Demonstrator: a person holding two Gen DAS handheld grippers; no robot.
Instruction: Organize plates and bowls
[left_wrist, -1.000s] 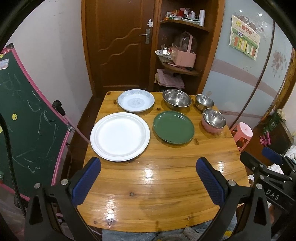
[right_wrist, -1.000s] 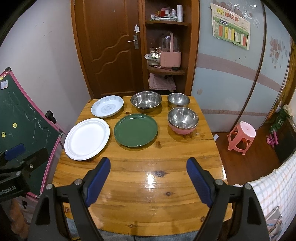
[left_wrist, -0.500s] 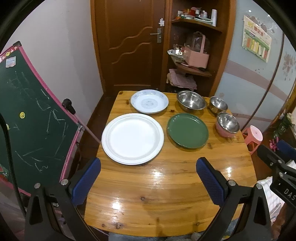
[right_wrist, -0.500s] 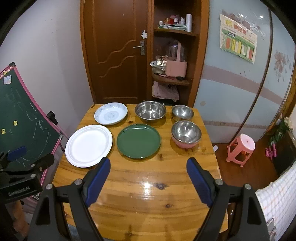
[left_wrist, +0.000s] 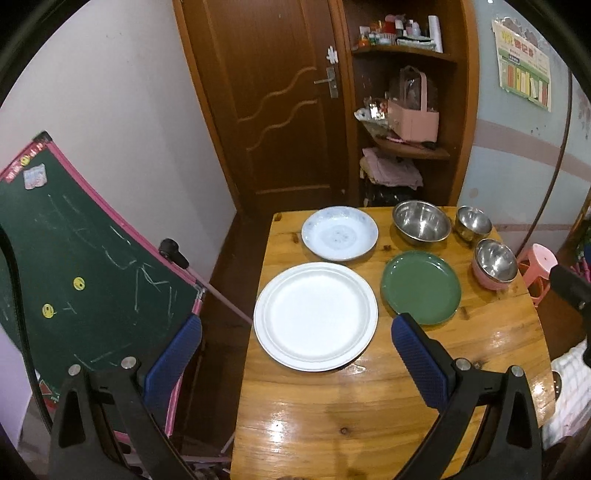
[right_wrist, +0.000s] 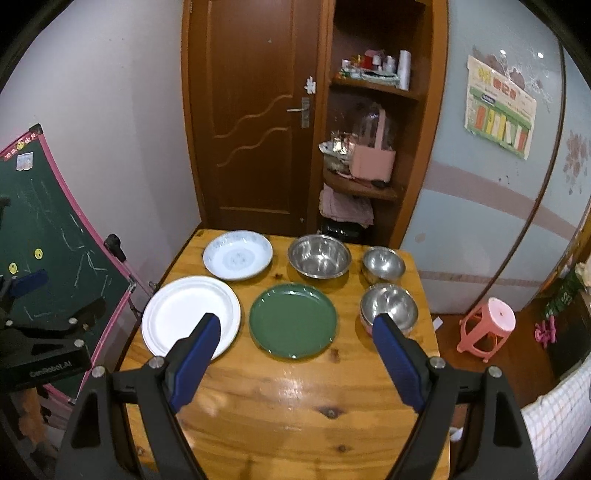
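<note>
A: Fig., L to R. What sits where on the desk (right_wrist: 280, 398)?

B: Near row: big white plate (right_wrist: 191, 317), then green plate (right_wrist: 293, 319), then steel bowl in a pink shell (right_wrist: 389, 308). Far row: patterned white plate (right_wrist: 238, 259), large steel bowl (right_wrist: 319, 255), small steel bowl (right_wrist: 383, 263). All lie apart, none stacked, so sorting looks not yet begun.

A: And the grippers?

B: Left gripper (left_wrist: 295, 363): fingers wide, empty, held above the desk's near-left edge, facing the big white plate, prob. since plates are grouped on that side. Right gripper (right_wrist: 294, 363): fingers wide, empty, aimed approx. at the green plate.

A: Why this layout?

B: Plates left, bowls right; my guess is each hand nests its own side.
</note>
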